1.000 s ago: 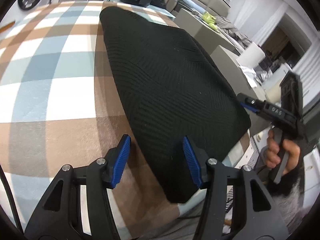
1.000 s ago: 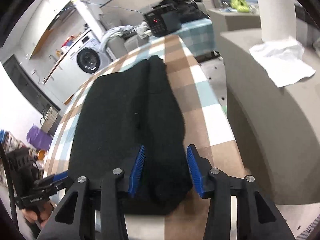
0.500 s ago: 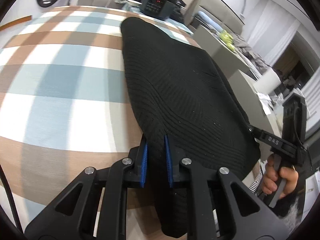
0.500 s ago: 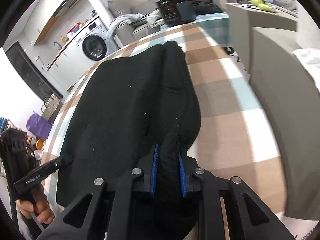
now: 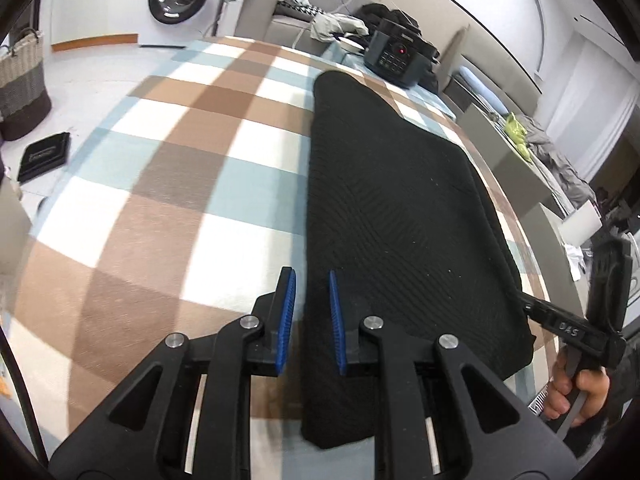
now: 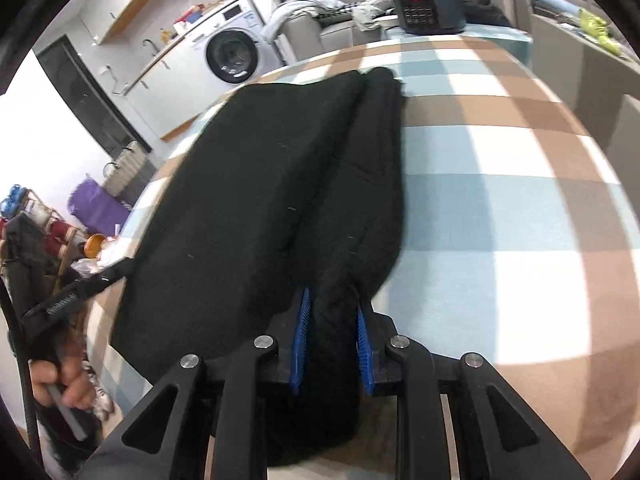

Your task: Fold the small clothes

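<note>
Both grippers are sitting at the near hem right now. The left gripper (image 5: 312, 320) is pinching the near left edge of the black garment (image 5: 392, 208), pads nearly together with a thin bit of cloth between them. The right gripper (image 6: 331, 340) is clamping a thicker bunch at the near right corner, pads held a bit apart by the fabric. The garment is lying long and flat on the checked cloth (image 5: 192, 128), running away toward the cooker (image 5: 396, 54). Looks like the grab step of a fold, so next they're probably lifting both corners together and carrying them toward the far end, keeping the edge level
</note>
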A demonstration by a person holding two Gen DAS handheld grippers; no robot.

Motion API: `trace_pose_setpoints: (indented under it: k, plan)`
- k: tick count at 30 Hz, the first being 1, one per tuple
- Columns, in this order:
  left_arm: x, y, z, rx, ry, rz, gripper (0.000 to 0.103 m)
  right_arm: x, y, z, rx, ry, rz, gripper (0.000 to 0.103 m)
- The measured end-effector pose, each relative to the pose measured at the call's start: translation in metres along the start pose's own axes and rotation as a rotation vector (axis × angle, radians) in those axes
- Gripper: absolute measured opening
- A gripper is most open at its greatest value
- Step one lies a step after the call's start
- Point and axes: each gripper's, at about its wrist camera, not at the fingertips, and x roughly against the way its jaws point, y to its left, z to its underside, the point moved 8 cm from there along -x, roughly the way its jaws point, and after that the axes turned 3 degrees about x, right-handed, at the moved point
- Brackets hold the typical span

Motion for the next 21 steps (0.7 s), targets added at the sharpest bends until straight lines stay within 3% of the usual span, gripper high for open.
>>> trace_pose_setpoints:
  k: [7,12,16,20,21]
  plan:
    - [0.024,-0.018,0.010,-0.035,-0.033,0.028,0.017,0.033,-0.036,0.014,-0.070,-0.032,0.091,0.022]
    - [0.031,-0.052,0.024,-0.096,-0.024,0.069,0.026,0.048,-0.015,0.001,-0.062,-0.097,-0.048,0.022]
    - [0.032,-0.075,0.041,-0.169,-0.005,0.097,0.040,0.040,0.017,0.013,-0.002,-0.021,-0.227,0.023]
    - [0.018,-0.076,0.062,-0.231,0.070,0.037,0.040,0.027,0.029,0.031,0.064,0.044,-0.251,0.030]
    - [0.014,-0.073,0.066,-0.224,0.084,0.023,0.040,0.026,0.031,0.033,0.077,0.041,-0.268,0.038]
